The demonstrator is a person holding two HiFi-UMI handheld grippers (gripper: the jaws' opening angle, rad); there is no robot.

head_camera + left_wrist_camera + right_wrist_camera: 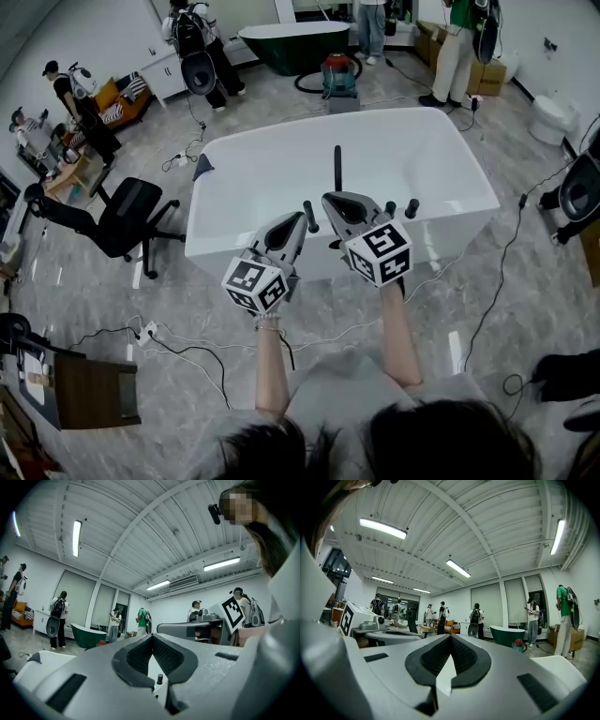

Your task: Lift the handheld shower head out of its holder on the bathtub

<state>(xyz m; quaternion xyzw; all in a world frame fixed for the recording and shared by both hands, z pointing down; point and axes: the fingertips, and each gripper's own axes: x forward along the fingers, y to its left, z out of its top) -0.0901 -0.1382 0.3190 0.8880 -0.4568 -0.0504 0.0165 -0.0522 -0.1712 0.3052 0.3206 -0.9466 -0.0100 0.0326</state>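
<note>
A white bathtub (473, 178) stands in the middle of the head view. On its near rim a slim black handheld shower head (337, 170) stands upright in its holder, with black knobs (411, 208) to either side. My left gripper (302, 218) is shut and empty, held level just short of the near rim, left of the shower head. My right gripper (330, 201) is shut and empty too, close below the shower head. In the left gripper view the pads (152, 637) meet at the tip, with a small black knob (160, 678) seen under them. The right gripper's pads (450, 637) also meet.
A black office chair (127, 216) stands left of the tub. Cables (187, 349) trail over the floor around me. A dark green tub (295, 42) and a red vacuum (340, 73) sit beyond, with several people standing at the back. A toilet (551, 117) is far right.
</note>
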